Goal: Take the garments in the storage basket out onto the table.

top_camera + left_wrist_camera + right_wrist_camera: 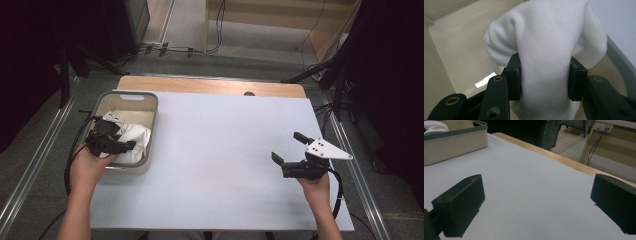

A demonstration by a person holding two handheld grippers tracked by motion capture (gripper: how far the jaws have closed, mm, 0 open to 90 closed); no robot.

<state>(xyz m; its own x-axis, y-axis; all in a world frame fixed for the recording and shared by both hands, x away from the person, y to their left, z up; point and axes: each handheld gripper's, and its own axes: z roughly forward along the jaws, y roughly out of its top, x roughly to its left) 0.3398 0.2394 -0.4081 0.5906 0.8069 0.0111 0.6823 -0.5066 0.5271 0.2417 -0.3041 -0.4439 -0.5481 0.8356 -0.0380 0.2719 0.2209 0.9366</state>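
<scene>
A white fleece cloth (136, 134) lies bunched in a beige bin (131, 95) with a grey rim at the table's left. My left gripper (131, 145) reaches into the bin from its near side. In the left gripper view, my left gripper (545, 77) is shut on a thick fold of the cloth (544, 37), both pads pressing into it above the bin's glossy floor (456, 50). My right gripper (288, 146) hovers open over the white table cover at the right, with nothing between its jaws. From the right gripper (537, 202), the bin (454, 145) and cloth (434, 126) sit far off.
A white sheet (215, 150) covers the table, with a wooden strip (210, 86) showing along the far edge. Black stands and cables (165, 49) are on the floor beyond. Metal rails (45, 145) run along both sides of the table.
</scene>
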